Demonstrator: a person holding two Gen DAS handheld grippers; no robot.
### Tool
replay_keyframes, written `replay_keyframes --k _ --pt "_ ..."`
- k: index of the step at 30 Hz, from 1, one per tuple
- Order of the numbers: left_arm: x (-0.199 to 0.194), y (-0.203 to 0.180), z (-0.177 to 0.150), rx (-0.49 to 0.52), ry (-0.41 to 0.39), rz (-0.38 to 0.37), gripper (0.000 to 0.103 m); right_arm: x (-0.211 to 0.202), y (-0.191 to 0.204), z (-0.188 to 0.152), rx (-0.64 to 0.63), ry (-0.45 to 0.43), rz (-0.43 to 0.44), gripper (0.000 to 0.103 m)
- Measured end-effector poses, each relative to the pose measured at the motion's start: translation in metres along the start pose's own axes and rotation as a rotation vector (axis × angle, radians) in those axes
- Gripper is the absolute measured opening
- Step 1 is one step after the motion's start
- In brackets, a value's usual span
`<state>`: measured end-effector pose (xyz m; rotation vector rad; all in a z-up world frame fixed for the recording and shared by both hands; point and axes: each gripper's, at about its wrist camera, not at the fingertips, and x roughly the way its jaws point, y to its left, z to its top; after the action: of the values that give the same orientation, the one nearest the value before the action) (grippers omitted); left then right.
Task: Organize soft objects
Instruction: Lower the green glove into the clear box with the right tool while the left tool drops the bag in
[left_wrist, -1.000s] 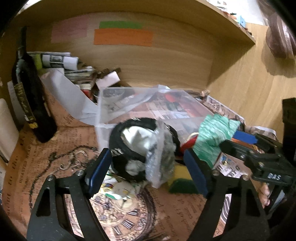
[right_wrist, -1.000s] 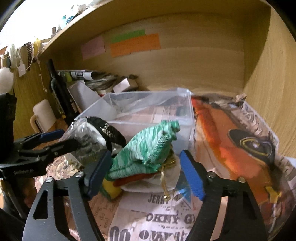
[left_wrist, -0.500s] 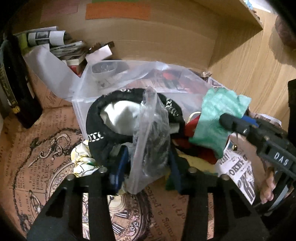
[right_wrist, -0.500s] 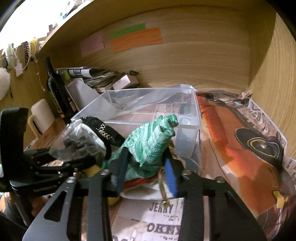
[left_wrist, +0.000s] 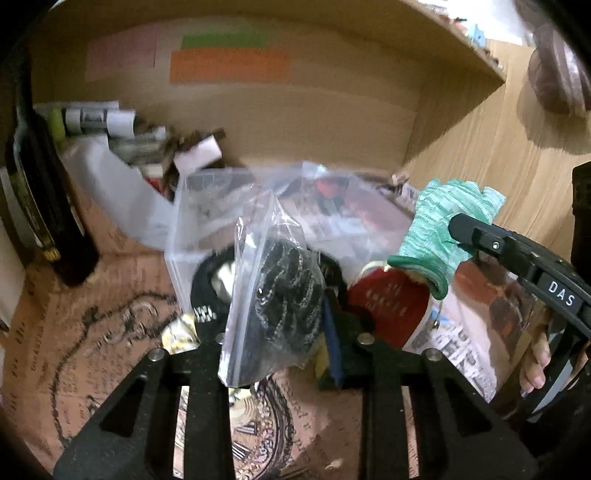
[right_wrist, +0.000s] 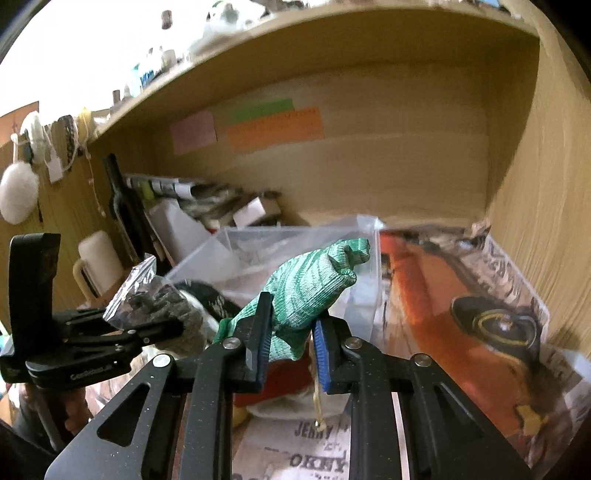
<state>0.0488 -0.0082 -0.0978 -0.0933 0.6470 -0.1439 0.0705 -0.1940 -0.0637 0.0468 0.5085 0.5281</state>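
Observation:
My left gripper (left_wrist: 280, 332) is shut on a clear zip bag holding a dark scrubber (left_wrist: 284, 302) and holds it up in front of the clear plastic bin (left_wrist: 207, 206). It shows at the left of the right wrist view (right_wrist: 147, 299). My right gripper (right_wrist: 291, 350) is shut on a green striped glove (right_wrist: 314, 284), lifted near the bin's front wall (right_wrist: 365, 291). The glove also shows at the right of the left wrist view (left_wrist: 439, 229). A black knitted band with white filling (left_wrist: 207, 288), a red cloth item (left_wrist: 388, 302) and a yellow sponge (left_wrist: 321, 362) lie below.
A dark bottle (left_wrist: 40, 206) stands at the left. Rolled papers and small boxes (left_wrist: 147, 144) pile up at the back left. Wooden walls close the back and right (right_wrist: 535, 206). Printed newspaper (right_wrist: 480, 314) covers the desk. A mug (right_wrist: 96, 258) stands at the left.
Both grippers closed from open: the left on the bagged scrubber, the right on the green glove. Both items have since been lifted off the pile.

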Motion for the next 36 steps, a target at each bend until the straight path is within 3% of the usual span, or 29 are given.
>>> replay_keyframes --k 10,18,24,36 --pt "-0.019 0.005 0.046 0.020 -0.140 0.030 0.029 0.002 0.000 0.031 -0.023 -0.102 -0.001 0.019" --pt "-0.007 0.021 0.081 0.022 -0.180 0.064 0.029 0.031 -0.001 0.044 -0.045 -0.083 -0.015 0.019" --pt "0.024 0.037 0.096 0.005 -0.113 0.065 0.029 0.067 -0.005 0.046 -0.061 0.006 -0.031 0.019" --pt "0.111 0.062 0.099 -0.037 0.184 0.017 0.029 0.123 -0.012 0.037 -0.118 0.207 -0.085 0.019"
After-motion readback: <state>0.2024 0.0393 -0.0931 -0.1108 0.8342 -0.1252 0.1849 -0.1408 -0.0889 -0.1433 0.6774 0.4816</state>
